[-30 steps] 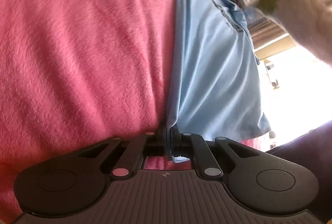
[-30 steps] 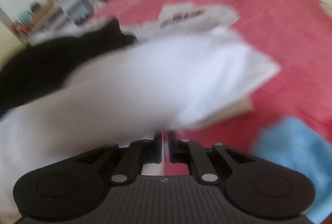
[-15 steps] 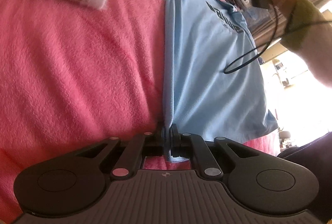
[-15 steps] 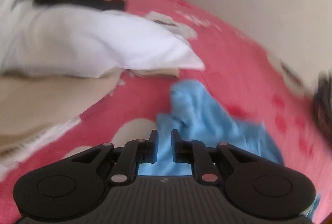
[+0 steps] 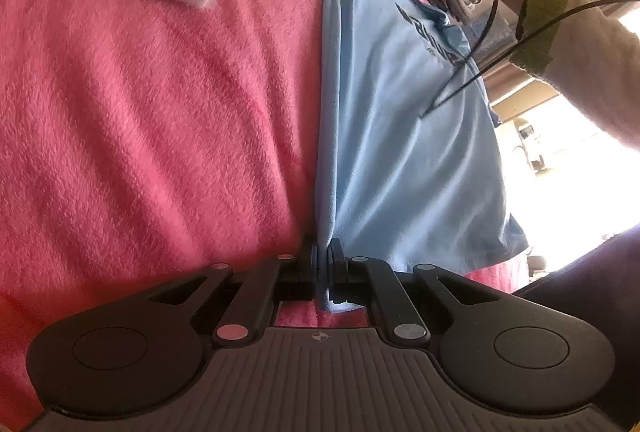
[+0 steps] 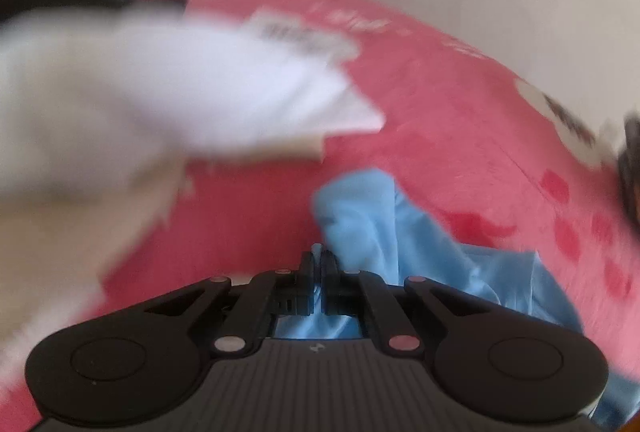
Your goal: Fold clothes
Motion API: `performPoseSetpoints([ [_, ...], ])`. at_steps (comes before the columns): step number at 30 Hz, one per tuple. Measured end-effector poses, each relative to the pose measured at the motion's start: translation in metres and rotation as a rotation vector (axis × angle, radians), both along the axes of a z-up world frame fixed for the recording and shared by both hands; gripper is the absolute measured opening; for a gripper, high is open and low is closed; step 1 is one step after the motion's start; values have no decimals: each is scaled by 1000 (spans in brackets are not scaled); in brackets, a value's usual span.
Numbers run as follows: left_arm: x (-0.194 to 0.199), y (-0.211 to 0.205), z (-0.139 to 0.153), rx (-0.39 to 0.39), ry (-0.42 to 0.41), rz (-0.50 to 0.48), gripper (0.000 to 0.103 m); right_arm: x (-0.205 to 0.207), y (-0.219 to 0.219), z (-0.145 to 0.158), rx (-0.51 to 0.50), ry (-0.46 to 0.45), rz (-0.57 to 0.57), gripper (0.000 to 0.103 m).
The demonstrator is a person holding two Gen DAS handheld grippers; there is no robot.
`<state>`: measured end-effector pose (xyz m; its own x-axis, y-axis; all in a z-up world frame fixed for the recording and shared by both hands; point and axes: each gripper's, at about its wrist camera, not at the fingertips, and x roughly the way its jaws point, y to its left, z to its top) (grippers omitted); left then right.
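Left gripper (image 5: 323,264): jaws closed on an edge of the blue shirt (image 5: 404,136), stretched over the pink blanket (image 5: 152,120). Right gripper (image 6: 318,264): jaws nearly closed, pinching another part of the shirt. Dark chest print, unreadable. White garments (image 6: 160,92), blurred, lie beside it.

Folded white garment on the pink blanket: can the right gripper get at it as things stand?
Probably not yet. The right gripper is shut on the light blue T-shirt, so it would have to let go first. Otherwise the folded white garment lies unobstructed on the pink fleece blanket.
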<state>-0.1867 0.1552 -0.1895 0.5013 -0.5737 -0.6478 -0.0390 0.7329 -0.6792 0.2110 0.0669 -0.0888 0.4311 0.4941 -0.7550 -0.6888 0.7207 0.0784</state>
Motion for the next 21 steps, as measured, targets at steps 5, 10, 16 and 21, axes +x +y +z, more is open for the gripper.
performPoseSetpoints([
  [5,-3,3,-1,-32,9,1,4,13,-2,16,273,129,-37,2],
  [10,-7,5,-2,-62,18,6,4,20,31,-9,297,188,-19,2],
  [16,-2,1,-5,-69,37,20,4,18,54,-47,254,215,-31,2],
  [21,6,-5,-5,-61,53,3,5,18,53,-49,238,244,-46,8],
])
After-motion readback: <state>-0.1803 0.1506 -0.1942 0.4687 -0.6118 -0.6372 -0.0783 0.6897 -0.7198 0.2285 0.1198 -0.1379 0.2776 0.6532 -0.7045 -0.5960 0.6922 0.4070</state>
